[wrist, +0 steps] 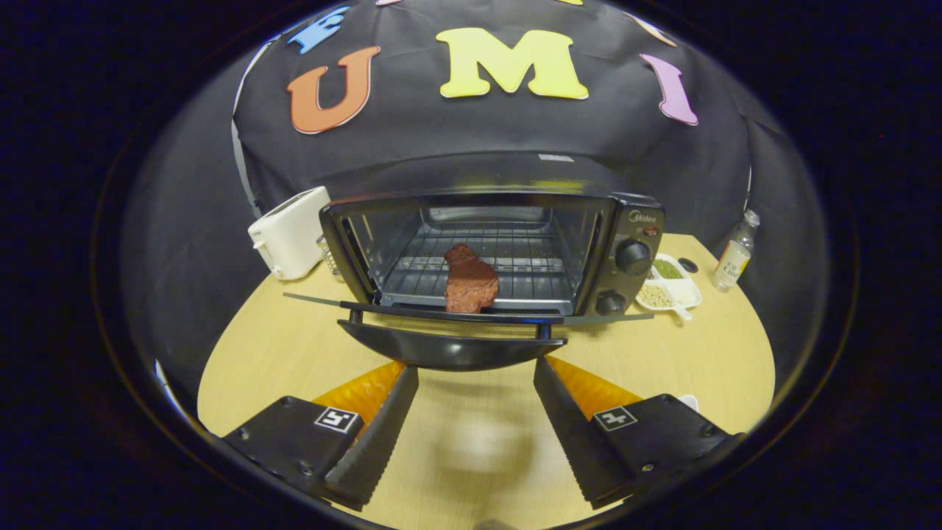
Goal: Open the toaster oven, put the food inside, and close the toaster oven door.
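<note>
While my gripper (475,383) hangs low over the wooden table (294,353), its two fingers (375,427) stand spread wide, holding nothing. Their tips lie just below the handle (450,352) of the toaster oven door (456,315); whether they touch it cannot be told. The door is folded down flat, hinged at the front of the toaster oven (493,246), which stands just ahead of my fingers. Inside, the food (469,281), a reddish-brown slab of meat, rests on the wire rack (530,269), its near end at the rack's front edge. Two black knobs (633,258) sit one above the other on the oven's right-hand panel. To the left of the oven, close against it, stands a white toaster (291,232). To the right, a white divided dish (673,287) holds green and pale grains, and further right stands a small clear bottle (734,254).
</note>
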The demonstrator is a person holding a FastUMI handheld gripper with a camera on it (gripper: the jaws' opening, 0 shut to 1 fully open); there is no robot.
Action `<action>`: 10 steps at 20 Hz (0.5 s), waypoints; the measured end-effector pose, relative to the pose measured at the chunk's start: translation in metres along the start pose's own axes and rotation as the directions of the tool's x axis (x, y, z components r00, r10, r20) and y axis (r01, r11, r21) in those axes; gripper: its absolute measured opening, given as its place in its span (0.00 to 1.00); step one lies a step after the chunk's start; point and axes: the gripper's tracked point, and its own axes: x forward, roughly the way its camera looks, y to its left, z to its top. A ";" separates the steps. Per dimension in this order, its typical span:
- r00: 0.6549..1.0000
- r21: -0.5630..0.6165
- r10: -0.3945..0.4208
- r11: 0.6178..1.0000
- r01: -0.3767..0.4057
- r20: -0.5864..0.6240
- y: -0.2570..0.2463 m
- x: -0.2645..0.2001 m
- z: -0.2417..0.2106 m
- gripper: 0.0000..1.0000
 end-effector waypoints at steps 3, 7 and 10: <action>1.000 -0.017 0.002 1.000 -0.001 0.021 0.002 0.010 0.024 1.00; 0.998 -0.005 0.017 1.000 -0.017 0.068 0.007 0.016 0.056 1.00; 0.997 -0.011 0.009 1.000 -0.009 0.080 0.002 0.018 0.060 1.00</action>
